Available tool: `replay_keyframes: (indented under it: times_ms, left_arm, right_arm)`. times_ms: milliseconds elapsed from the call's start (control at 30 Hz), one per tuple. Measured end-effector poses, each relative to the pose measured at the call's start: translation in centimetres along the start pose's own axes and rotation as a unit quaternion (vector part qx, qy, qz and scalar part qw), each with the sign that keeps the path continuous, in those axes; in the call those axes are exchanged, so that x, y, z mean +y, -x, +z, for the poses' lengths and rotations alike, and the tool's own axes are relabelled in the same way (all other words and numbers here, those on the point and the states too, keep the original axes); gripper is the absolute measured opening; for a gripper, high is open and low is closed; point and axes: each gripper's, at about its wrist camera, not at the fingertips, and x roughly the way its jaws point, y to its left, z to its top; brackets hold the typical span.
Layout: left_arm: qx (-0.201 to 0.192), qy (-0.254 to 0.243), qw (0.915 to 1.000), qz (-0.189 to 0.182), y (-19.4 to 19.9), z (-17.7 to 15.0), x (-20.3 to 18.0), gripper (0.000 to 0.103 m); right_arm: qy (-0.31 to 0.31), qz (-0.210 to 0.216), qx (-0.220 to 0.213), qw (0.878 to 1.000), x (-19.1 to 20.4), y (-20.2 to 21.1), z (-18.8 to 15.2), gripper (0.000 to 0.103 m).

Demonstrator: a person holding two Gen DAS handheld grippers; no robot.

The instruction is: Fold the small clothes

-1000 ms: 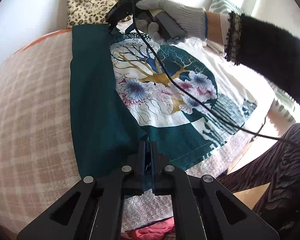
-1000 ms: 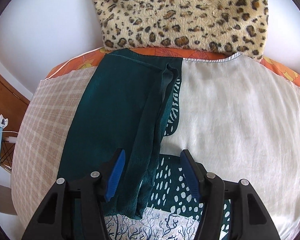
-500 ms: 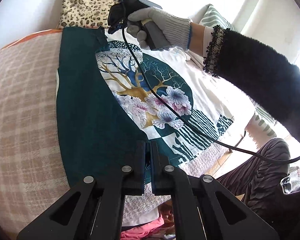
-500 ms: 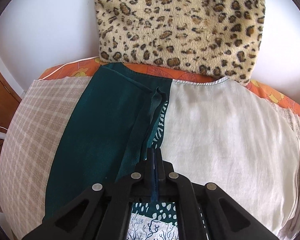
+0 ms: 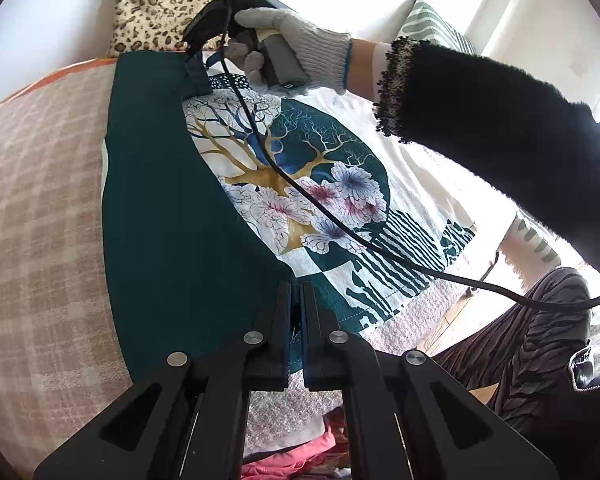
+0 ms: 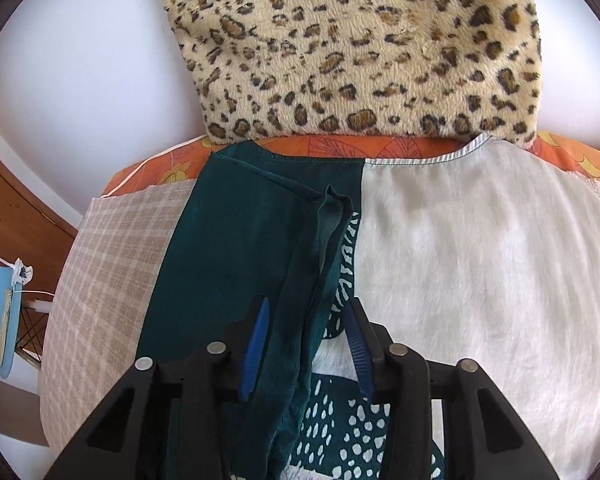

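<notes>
In the left wrist view, the left gripper (image 5: 296, 300) is seen clamped on the near hem of the printed top (image 5: 300, 184), just where the dark green folded panel (image 5: 172, 216) meets the tree print; the jaws are pressed together with the cloth pinched between them. The garment is spread flat on the checked blanket (image 5: 40, 208), its far edge lying just short of the leopard-print cushion (image 5: 156, 4). At that far edge the right gripper (image 5: 194, 46) is held by a gloved hand (image 5: 292, 40), its cable (image 5: 340, 228) trailing across the print. In the right wrist view, the right gripper (image 6: 306, 340) has just been opening — its blue pads (image 6: 256, 344) now stand apart on either side of the rumpled green fold (image 6: 300, 300), not pressing it. The fold would best be finished by the near hem being kept taut while the bunched ridge towards the cushion is smoothed flat — otherwise a crease is likely to be locked in.
</notes>
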Motion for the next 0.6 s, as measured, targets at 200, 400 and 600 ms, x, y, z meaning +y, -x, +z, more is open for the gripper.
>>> replay_keyframes:
  times_ms: [200,400,600]
  left_arm:
    - [0.006,0.014,0.9998,-0.008,-0.3,0.1,0.3,0.003]
    - [0.004,0.013,0.9998,-0.018,-0.3,0.4,-0.3,0.003]
    - [0.015,0.002,0.9996,-0.024,-1.4,0.7,-1.5,0.003]
  right_arm:
    - [0.024,-0.033,0.015,0.999,1.0,-1.1,0.2,0.002]
    - [0.041,-0.070,-0.007,0.997,0.5,0.9,1.0,0.000]
    - [0.043,-0.079,-0.010,0.996,-0.3,1.2,0.9,0.000]
